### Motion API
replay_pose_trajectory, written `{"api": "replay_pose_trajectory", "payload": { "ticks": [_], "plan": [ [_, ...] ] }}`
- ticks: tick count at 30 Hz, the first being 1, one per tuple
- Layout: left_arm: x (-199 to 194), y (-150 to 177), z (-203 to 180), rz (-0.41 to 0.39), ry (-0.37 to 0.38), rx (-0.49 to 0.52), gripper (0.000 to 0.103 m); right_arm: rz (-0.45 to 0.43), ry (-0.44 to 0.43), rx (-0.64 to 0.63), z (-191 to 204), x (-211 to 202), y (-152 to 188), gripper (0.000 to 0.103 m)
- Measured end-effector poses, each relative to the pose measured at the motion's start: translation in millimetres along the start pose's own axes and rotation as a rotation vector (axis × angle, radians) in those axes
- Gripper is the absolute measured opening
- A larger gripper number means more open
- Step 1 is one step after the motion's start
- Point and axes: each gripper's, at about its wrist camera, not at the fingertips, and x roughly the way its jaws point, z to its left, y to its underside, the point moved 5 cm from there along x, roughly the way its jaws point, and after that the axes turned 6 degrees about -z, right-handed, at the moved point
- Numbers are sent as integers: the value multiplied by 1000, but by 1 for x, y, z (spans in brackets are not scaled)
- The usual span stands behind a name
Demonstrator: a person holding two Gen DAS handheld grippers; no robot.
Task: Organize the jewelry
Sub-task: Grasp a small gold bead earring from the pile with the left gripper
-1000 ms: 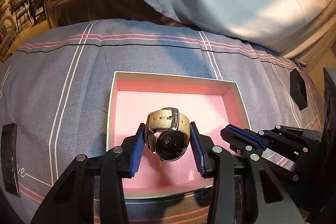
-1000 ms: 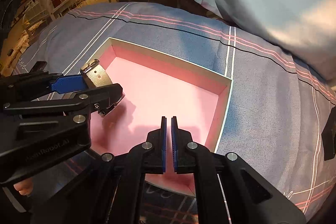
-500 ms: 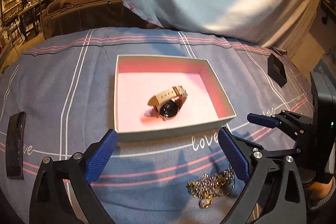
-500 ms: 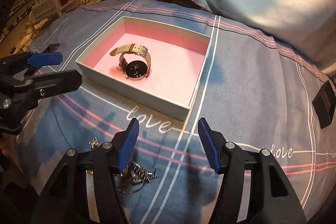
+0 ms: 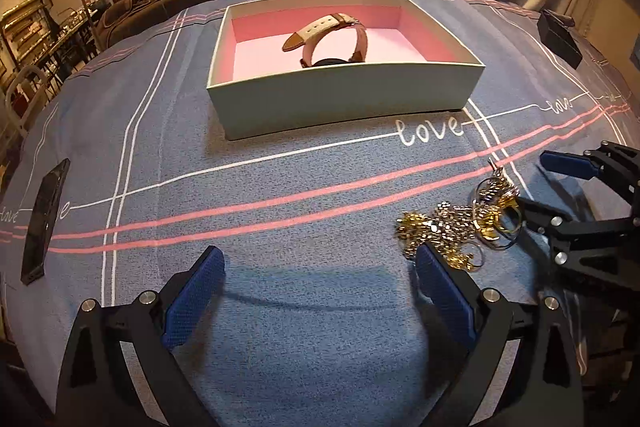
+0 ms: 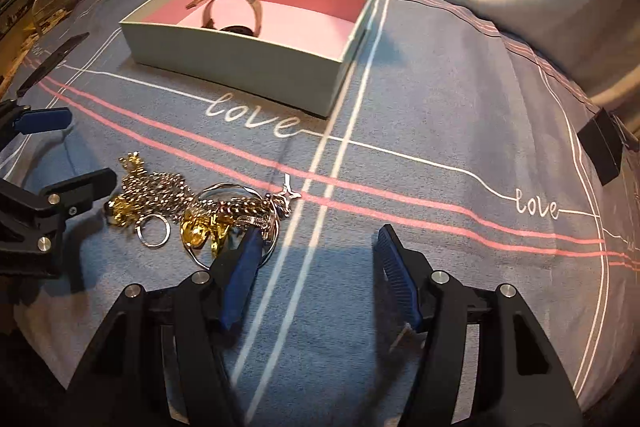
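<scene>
The left gripper (image 5: 316, 287) is hanging over the bedspread (image 5: 280, 187) with its blue pads (image 5: 192, 295) standing as wide apart as they go, nothing between them but bare blue-grey fabric. Its jaws have just been opening, and the wristwatch (image 5: 332, 39) they let go of is now sitting well ahead of them, inside the pink-lined box (image 5: 344, 95), resting on its case with the beige strap arching upward (the dial itself is mostly hidden behind the box's near wall).

Just off that gripper's right finger, a tangle of gold and silver jewelry (image 5: 460, 223) is lying on the cloth: chains, a few rings and a small star-shaped charm. The heap is lying between the two tools, outside both pairs of jaws.

The right gripper (image 6: 316, 255) is also standing open, about halfway, having just been spreading too, and its jaws are holding nothing. Its left pad (image 6: 240, 275) is overlapping the near edge of the jewelry heap (image 6: 192, 207) in the wrist view; whether it is actually touching a ring there cannot be told. Ahead of it and to the left, the box (image 6: 240, 63) is sitting with the watch (image 6: 236, 11) inside.

Far to the left gripper's left, a dark flat phone (image 5: 46, 219) is lying on the bedspread; far off to the right, a small black box (image 5: 560, 39) is resting near the edge.
</scene>
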Motion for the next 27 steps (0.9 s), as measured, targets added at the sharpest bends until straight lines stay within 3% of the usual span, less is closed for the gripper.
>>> {"api": "replay_pose_trajectory", "payload": {
  "ticks": [4,9,13,16,20,23,25,26,27],
  "plan": [
    [-1,2,22,10,2,-63,95,-9,-30,17,-6,-13,5,61],
    [-12,4,12,2,89,-59,95,-6,-39,-23,15,-9,5,66],
    [-14,4,-9,0,104,-11,95,-28,-168,-71,42,-11,-1,66],
    [-16,5,-20,5,132,5,95,4,-126,-80,32,-8,6,67],
    [-18,8,-31,-1,138,39,95,15,-31,48,-16,-9,14,67],
    [-18,10,-38,-5,141,77,94,-6,-28,55,-24,-21,14,68],
    [-16,11,-43,-4,144,106,87,-13,-44,48,-17,-25,13,68],
    [-14,11,-45,-2,144,117,74,-13,-65,48,-12,-26,13,68],
    [-13,12,-46,8,151,124,66,-13,-79,47,-7,-26,13,68]
  ]
}}
